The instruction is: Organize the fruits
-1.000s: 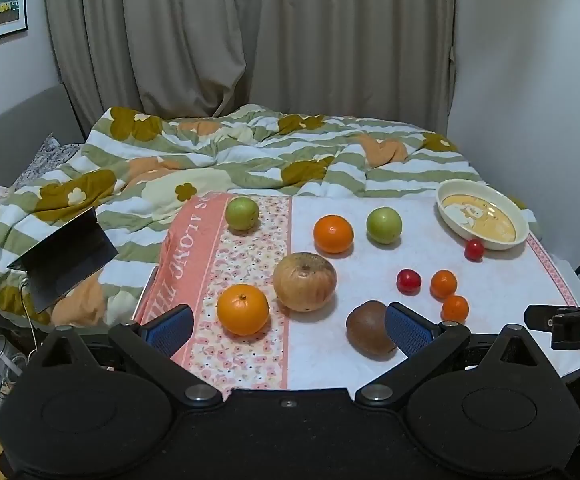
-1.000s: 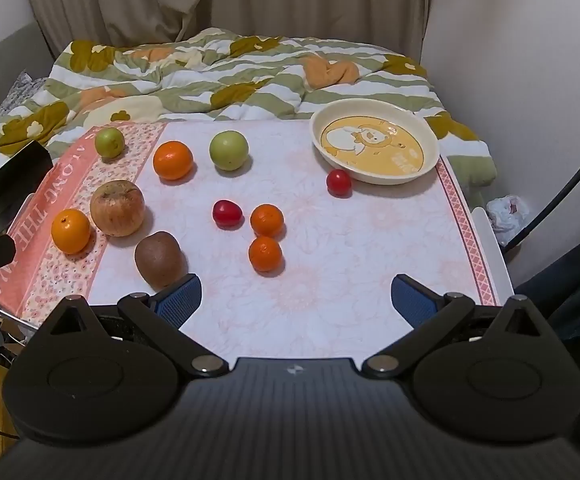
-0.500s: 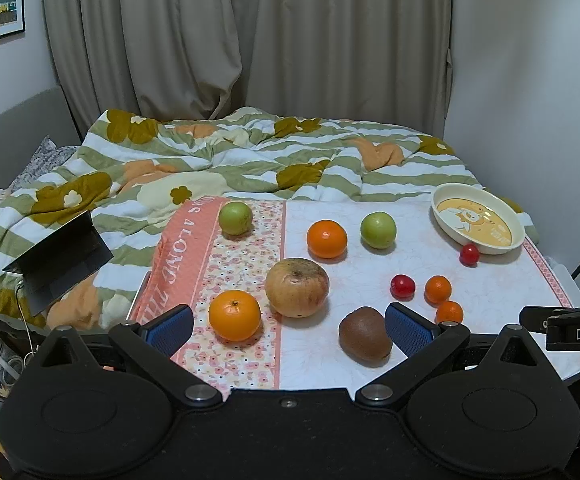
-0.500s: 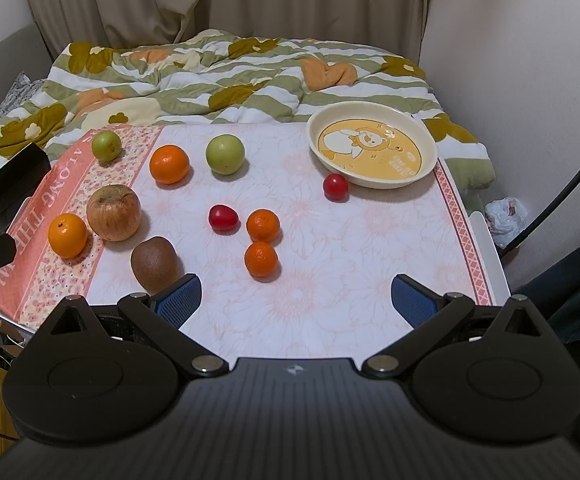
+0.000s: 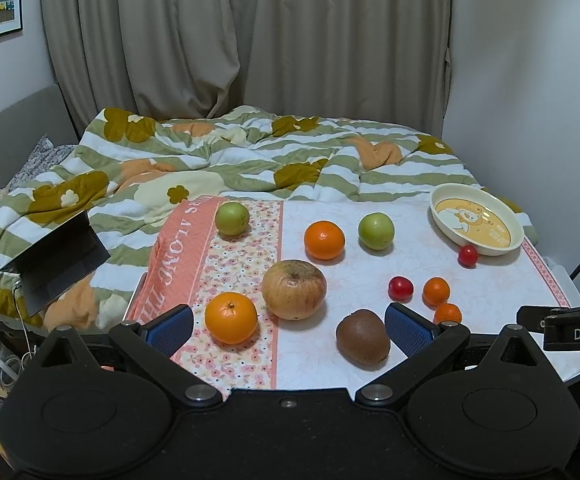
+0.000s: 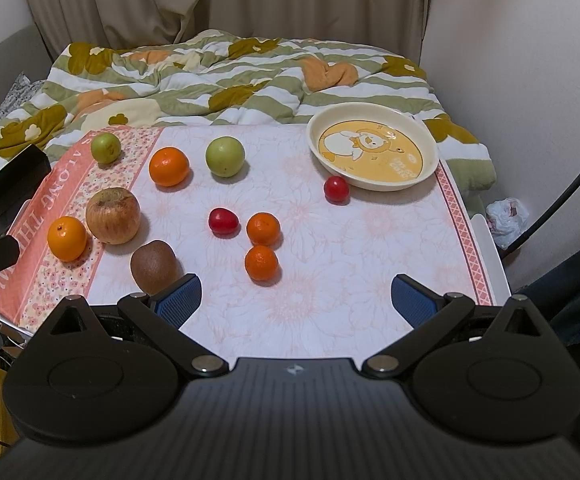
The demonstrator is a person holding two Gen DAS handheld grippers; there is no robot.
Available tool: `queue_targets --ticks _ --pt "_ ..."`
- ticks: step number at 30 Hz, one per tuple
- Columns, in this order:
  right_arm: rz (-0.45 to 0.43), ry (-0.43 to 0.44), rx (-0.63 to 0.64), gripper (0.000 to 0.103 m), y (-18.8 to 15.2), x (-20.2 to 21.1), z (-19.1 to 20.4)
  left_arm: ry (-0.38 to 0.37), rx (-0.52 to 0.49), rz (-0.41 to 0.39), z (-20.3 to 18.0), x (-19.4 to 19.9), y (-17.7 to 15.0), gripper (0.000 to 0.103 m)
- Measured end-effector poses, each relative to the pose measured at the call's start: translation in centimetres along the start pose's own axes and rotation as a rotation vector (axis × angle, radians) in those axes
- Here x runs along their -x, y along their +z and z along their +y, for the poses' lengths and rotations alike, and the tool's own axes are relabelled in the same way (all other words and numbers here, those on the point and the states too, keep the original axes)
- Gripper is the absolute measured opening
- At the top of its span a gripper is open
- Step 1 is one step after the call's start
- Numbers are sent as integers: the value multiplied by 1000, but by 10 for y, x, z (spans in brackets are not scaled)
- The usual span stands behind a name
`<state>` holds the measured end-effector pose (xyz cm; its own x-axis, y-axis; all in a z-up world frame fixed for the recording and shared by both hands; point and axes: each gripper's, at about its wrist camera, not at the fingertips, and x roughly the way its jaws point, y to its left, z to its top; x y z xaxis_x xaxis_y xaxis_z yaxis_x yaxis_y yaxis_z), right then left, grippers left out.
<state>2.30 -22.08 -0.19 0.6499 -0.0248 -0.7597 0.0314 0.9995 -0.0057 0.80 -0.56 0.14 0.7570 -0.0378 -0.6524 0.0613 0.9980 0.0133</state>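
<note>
Hovering at the table's near edge, both grippers, left [image 5: 287, 326] and right [image 6: 296, 298], are spread apart and empty, higher than a second ago. The kiwi [image 6: 153, 266] lies nearest, its long axis slanting and its base hidden behind a finger. The bowl [image 6: 430, 162] sits far right, empty.

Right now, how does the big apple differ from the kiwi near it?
The big apple is pale yellow-pink with a stem dimple on top; the kiwi is dull brown all over. The apple looks clearly larger and rounder, while the kiwi is smaller and egg-shaped. The apple sits at the edge of the floral border of the cloth; the kiwi lies on the white part. Both rest untouched on the cloth, outside the dish.
</note>
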Motion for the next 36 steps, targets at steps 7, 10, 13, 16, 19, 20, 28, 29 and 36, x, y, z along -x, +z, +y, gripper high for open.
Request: queue_targets --ticks 7,10,13,16,19,20,28,29,36 --pt "-1 0 0 103 2 1 1 0 1 0 -1 0 1 103" --pt "1 -1 0 103 2 0 1 0 1 0 -1 0 1 103" --pt "0 0 -2 103 1 1 2 1 0 0 -1 0 1 103" --pt "-1 0 -4 103 2 1 1 1 1 0 -1 0 1 103" --pt "0 -1 -4 103 3 1 1 0 1 -1 -1 0 1 103" --pt "0 0 -3 103 2 1 2 0 1 -1 0 0 1 103" --pt "-2 1 -5 103 2 3 1 -1 2 -3 -3 -2 5 103" --pt "-1 1 -5 103 2 3 1 -1 2 -3 -3 -2 5 103" --pt "-3 2 -4 103 1 3 -1 -3 3 -4 -2 -2 5 103"
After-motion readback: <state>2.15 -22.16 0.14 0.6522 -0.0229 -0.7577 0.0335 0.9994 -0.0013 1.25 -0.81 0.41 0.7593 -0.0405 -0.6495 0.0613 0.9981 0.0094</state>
